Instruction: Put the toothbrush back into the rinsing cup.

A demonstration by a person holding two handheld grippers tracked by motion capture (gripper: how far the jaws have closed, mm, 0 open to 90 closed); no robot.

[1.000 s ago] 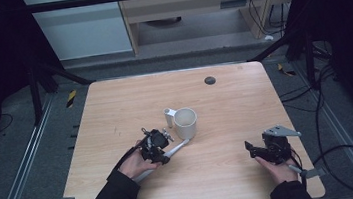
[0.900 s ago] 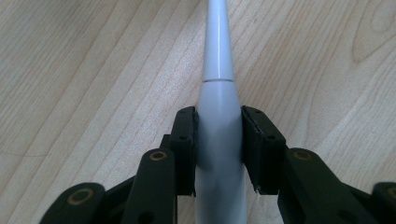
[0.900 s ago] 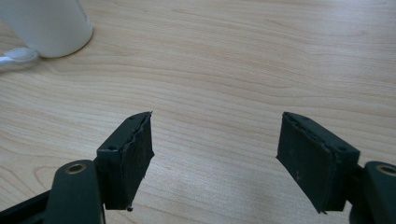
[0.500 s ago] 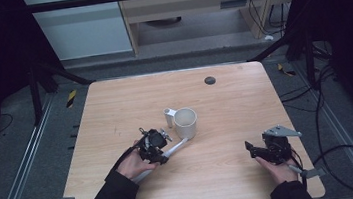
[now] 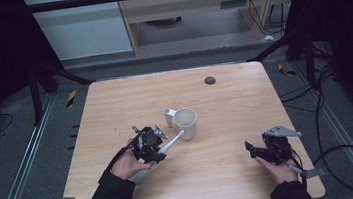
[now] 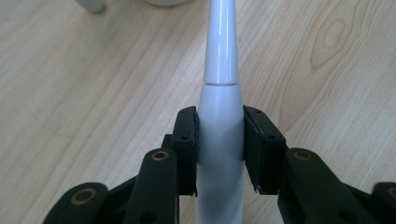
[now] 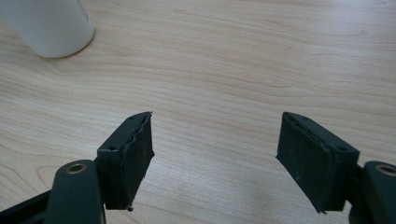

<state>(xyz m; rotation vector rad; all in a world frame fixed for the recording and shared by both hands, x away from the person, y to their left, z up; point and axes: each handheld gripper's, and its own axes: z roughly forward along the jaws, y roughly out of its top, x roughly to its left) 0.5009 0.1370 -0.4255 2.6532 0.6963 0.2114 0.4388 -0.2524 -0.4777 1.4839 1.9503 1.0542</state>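
A white mug (image 5: pixel 186 122) stands near the table's middle, with a small white upright piece (image 5: pixel 170 116) just left of it. My left gripper (image 5: pixel 149 144) is shut on the thick body of a white electric toothbrush (image 5: pixel 172 143). Its thin neck points up and right, and the tip lies close to the mug's near side. In the left gripper view both pads clamp the toothbrush (image 6: pixel 220 70) at its widest part, at my left gripper (image 6: pixel 219 144). My right gripper (image 5: pixel 251 150) rests low at the front right, open and holding nothing. Its own view shows my right gripper (image 7: pixel 217 154) above bare wood, with the mug (image 7: pixel 49 25) at the upper left.
A small dark round spot (image 5: pixel 209 80) sits at the back of the wooden table (image 5: pixel 245 101). Metal rails run along both sides of the table, and cables lie on the floor to the right. A shelf unit stands beyond the far edge.
The toothbrush tip has edged slightly closer to the mug. The right gripper has stayed where it was.
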